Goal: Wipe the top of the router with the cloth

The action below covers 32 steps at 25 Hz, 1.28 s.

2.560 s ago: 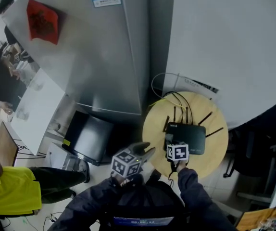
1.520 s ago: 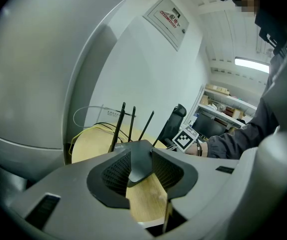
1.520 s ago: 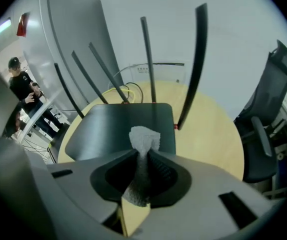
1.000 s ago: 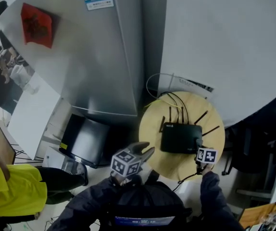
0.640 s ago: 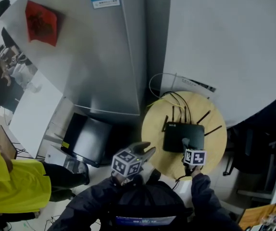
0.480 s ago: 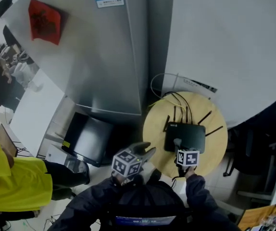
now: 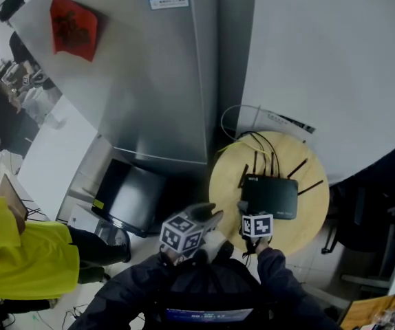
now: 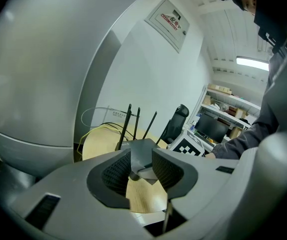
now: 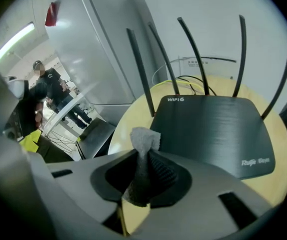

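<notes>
Cloth (image 9: pixel 144 135) pinched in right tongs (image 9: pixel 144 159) by router (image 9: pixel 213 129); left tongs (image 8: pixel 141 160) slightly apart, empty.

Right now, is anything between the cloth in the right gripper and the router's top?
Nothing visible. The right gripper pinches the cloth at the router's near left corner, and the dark top lies bare ahead of it. The antennas rise from the far edge, behind the surface to wipe, not across it.

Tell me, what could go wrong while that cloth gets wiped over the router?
Only a small tuft of the cloth pokes past the right hand-held gripper, so its hard tips might scrape the router. A long stroke could knock the upright antennas.
</notes>
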Available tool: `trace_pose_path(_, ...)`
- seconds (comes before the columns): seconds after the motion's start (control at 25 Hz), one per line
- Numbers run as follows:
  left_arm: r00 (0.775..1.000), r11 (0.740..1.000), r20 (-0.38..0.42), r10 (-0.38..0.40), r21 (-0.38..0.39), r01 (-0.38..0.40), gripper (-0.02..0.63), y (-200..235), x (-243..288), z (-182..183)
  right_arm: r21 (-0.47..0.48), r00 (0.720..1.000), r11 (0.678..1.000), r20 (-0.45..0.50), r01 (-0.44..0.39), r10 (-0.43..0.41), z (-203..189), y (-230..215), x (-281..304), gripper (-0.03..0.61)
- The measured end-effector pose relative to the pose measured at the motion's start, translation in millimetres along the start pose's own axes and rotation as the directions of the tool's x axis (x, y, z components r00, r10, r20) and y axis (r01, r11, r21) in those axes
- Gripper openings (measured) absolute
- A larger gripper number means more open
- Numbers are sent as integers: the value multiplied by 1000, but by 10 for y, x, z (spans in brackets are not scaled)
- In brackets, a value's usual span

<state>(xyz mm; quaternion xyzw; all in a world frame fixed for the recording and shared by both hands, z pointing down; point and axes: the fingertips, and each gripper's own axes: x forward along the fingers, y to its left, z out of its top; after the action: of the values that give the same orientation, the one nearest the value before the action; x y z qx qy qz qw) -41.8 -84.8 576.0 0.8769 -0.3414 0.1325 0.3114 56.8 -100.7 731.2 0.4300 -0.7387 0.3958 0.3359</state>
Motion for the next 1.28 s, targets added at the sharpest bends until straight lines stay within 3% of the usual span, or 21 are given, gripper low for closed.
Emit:
trace_pose_path(0.32,1000,1000,-3,-21,5,21,129,-58,95,0,36,999,998,4,53,-54,-127,-507,-246,87)
trace_pose_path(0.76,998,998,-22,-54,23,55,129,-167,286,27,157,989,978,29,137,-143,-341,-1399,-649,87)
trace_pose_path(1.28,995,996,-54,-78,35,80,129,-296,552,28,224,986,962,23,156,-165,-602,-1856,-883,87)
